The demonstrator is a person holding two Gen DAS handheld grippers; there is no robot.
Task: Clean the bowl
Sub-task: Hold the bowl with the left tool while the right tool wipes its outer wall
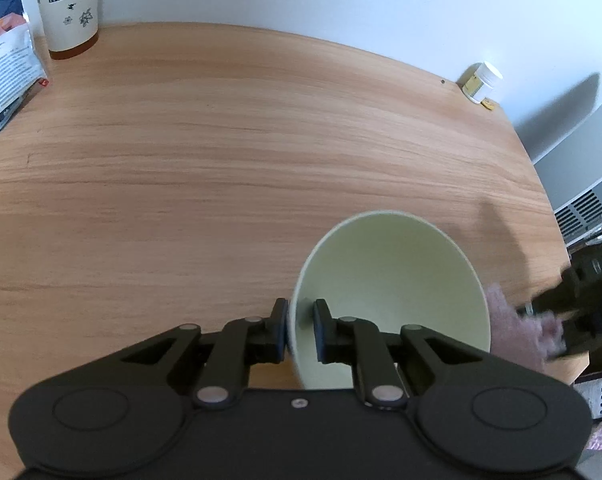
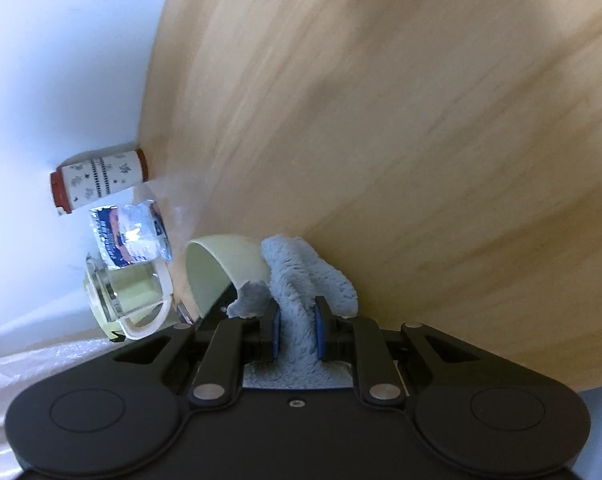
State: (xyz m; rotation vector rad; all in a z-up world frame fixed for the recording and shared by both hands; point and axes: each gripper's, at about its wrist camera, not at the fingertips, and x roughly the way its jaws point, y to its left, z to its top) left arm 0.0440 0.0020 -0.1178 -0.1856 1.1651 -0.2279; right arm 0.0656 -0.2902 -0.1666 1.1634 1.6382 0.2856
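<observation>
Your left gripper is clamped on the rim of the pale green bowl, tilted above the wooden table. Your right gripper is closed tight on a fluffy cloth just beside the bowl. Far behind stand a flowered cup, a printed packet, a small white jar and a glass mug.

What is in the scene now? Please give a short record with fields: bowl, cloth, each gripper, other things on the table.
bowl: pale green bowl, tilted, opening toward the camera in the left wrist view
left gripper: shut on the bowl's rim, one finger inside, one outside
cloth: fluffy grey cloth, beside the bowl
right gripper: shut on the cloth
surface: wooden table
other things: flower-patterned paper cup, printed packet, small white-lidded jar
</observation>
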